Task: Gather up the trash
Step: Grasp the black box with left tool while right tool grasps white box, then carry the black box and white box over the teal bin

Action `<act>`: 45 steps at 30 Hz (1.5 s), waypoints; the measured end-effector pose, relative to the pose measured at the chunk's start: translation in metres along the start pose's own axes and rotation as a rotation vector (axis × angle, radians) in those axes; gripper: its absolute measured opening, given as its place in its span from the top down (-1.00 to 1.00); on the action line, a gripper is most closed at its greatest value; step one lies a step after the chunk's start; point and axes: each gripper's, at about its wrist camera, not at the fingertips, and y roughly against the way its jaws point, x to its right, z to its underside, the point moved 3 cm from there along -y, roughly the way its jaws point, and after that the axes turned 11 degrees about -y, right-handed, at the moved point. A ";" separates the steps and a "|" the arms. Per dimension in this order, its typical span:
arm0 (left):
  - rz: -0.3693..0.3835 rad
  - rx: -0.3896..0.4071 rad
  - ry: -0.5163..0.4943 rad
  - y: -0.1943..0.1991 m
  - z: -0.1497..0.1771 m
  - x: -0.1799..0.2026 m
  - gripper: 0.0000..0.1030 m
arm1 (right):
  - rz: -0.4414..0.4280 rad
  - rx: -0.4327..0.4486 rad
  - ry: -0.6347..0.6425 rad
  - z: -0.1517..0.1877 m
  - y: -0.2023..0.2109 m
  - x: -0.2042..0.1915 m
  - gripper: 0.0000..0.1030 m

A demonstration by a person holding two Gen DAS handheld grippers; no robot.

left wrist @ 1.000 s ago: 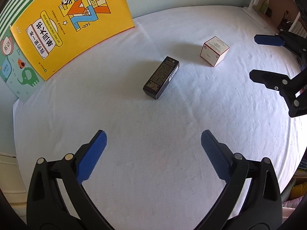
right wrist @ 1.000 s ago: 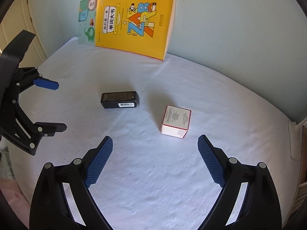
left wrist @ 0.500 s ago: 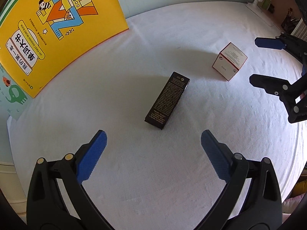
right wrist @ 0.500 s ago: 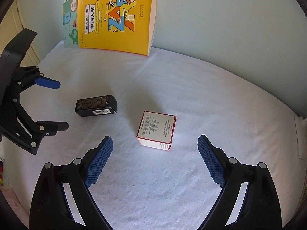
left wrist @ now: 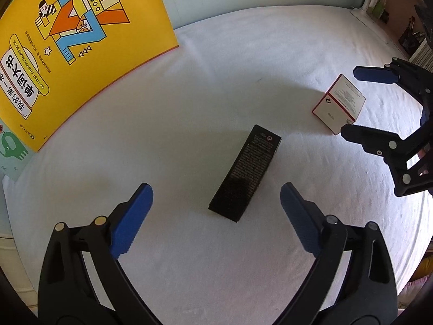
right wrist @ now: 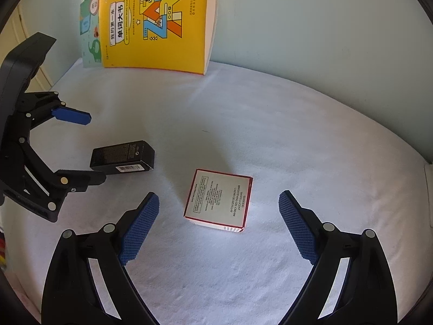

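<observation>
A long black carton lies flat on the white cloth, its near end between the open jaws of my left gripper. A white cube box with red edges lies between the open jaws of my right gripper, untouched. In the left wrist view the cube box sits at the right, with the right gripper around it. In the right wrist view the black carton lies at the left, between the left gripper's fingers.
A yellow children's word book stands against the pale wall at the back left, with a green elephant book behind it. A shelf with small items is at the far right. The white cloth covers the whole surface.
Both grippers have moved forward and down. The black carton and the cube box now sit closer, between the open jaws. Neither box has moved on the cloth.
</observation>
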 end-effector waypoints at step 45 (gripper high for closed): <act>-0.111 0.086 0.150 0.127 0.131 -0.014 0.54 | -0.139 0.109 0.263 0.015 0.097 -0.156 0.12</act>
